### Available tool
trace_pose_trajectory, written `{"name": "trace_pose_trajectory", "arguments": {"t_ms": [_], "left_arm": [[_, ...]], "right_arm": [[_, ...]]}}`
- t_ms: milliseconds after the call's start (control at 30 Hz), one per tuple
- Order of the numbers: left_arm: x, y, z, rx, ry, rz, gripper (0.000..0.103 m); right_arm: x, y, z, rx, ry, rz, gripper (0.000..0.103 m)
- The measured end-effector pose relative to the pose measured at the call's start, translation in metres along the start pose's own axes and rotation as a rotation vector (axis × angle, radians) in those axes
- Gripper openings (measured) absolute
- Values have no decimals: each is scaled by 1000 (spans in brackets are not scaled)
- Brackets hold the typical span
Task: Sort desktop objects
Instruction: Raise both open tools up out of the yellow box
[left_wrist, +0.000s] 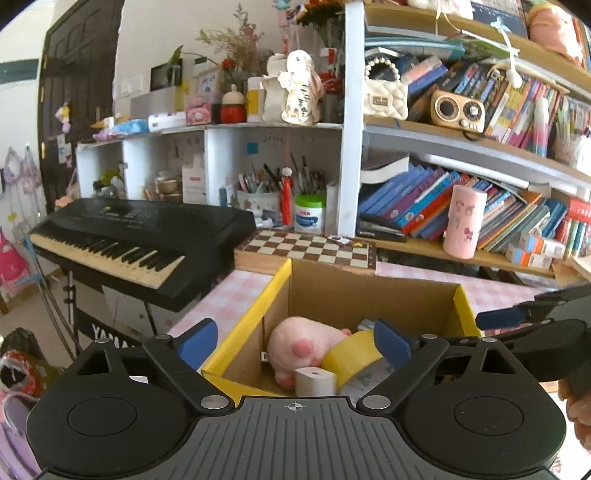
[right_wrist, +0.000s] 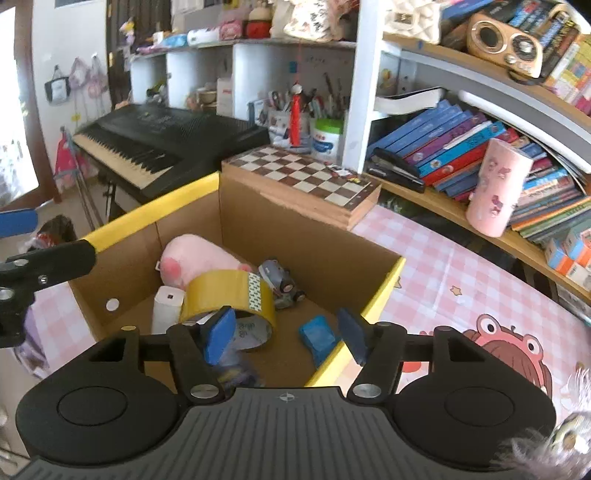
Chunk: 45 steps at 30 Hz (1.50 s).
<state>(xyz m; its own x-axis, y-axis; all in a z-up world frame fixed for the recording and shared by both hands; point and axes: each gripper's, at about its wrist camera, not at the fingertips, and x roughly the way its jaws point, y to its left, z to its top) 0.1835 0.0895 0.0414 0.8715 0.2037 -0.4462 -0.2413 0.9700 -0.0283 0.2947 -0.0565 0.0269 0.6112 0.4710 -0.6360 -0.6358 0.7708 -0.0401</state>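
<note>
Cardboard box (right_wrist: 258, 221) with yellow-taped rims stands on the pink-checked counter (right_wrist: 443, 266), near its left edge, touching the chessboard (right_wrist: 306, 177) behind it. Inside lie a pink plush toy (right_wrist: 195, 258), a yellow tape roll (right_wrist: 225, 291) leaning on it, a white cylinder (right_wrist: 166, 310), a grey toy car (right_wrist: 280, 282) and a blue block (right_wrist: 317, 334). Both grippers hover over the box, released and holding nothing: left gripper (left_wrist: 295, 341) above its near left part, right gripper (right_wrist: 284, 334) above its near right rim.
</note>
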Motion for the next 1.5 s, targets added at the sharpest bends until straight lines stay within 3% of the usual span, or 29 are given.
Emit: {"name": "trace_pose_trajectory", "arguments": {"t_ms": [433,833,1133,1500], "left_arm": [[-30,-4,-5,24,-25,-59,94],[-59,0,-31,36,23,-129,94],[-91,-2,-58,41,39,-98,94],[-124,-5,-89,146,82,-143,94]], "right_arm": [[-47,-8,-24,124,-38,-90,60],[-89,10,-66,224,-38,-169,61],[-129,29,-117,320,-47,-255,64],[-164,58,-170,445,-35,-318,67]]}}
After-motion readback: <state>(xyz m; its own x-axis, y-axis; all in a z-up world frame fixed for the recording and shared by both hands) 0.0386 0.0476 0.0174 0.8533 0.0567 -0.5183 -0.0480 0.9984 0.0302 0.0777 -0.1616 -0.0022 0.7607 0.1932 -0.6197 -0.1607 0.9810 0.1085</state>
